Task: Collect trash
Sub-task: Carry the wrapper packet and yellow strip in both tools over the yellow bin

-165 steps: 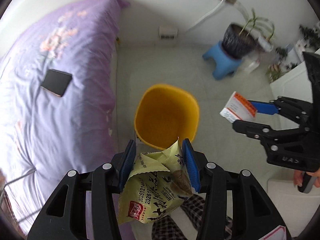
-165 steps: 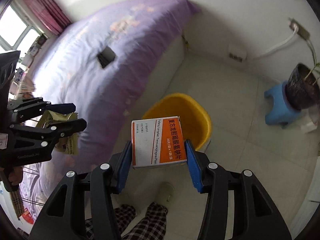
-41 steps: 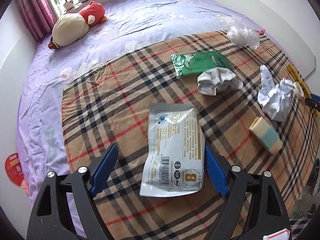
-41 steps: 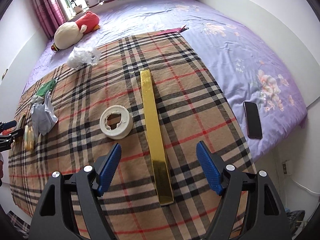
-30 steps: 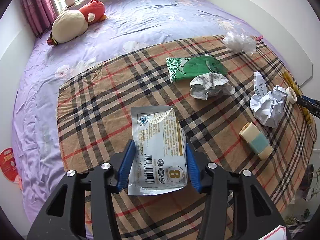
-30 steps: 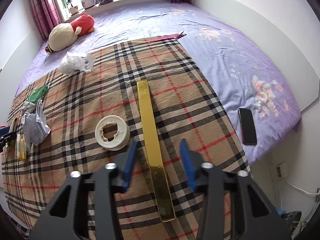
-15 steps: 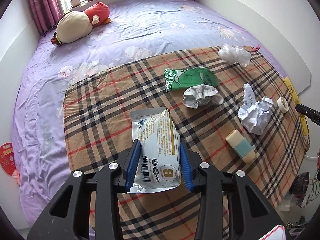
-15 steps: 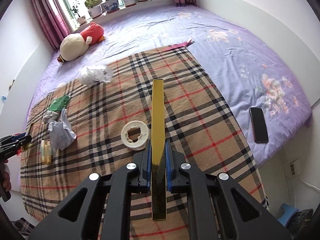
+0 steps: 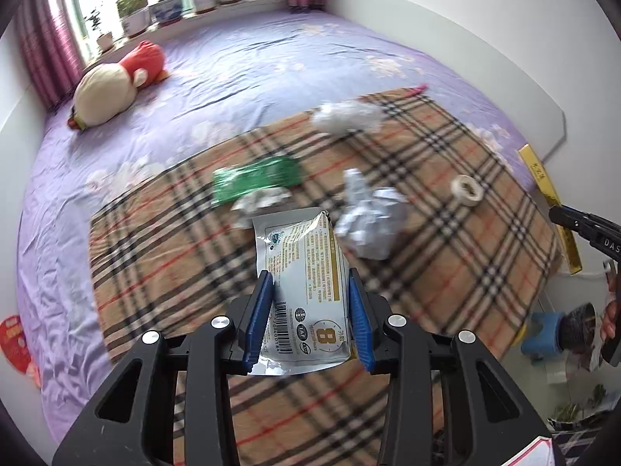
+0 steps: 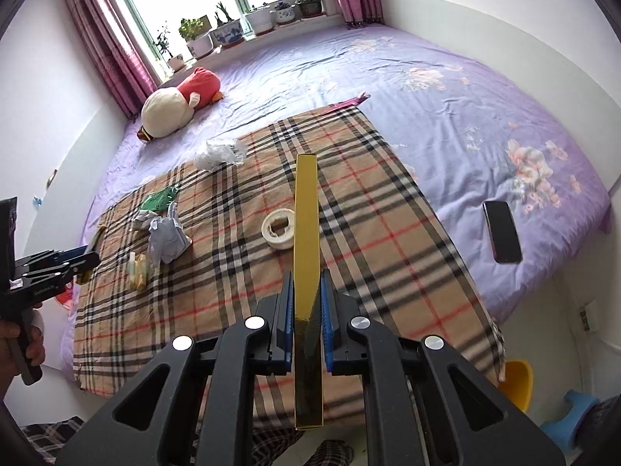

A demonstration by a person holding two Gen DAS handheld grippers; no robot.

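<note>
Here, left wrist view: our left gripper [image 9: 310, 318] has just been closing; jaws clamped on silver pouch [image 9: 300, 287], lifted above plaid blanket [image 9: 163, 248] near its front edge. Pouch long axis runs forward, away from us. Risk, we judge: slick foil buckles, slips out.

Right wrist view: our right gripper [image 10: 306, 322], jaws together on gold strip [image 10: 306, 240], above blanket's front edge. Strip points straight ahead; tail overhangs behind jaws. Risk: long strip pivots, snags rim of yellow bin [image 10: 516, 382].
</note>
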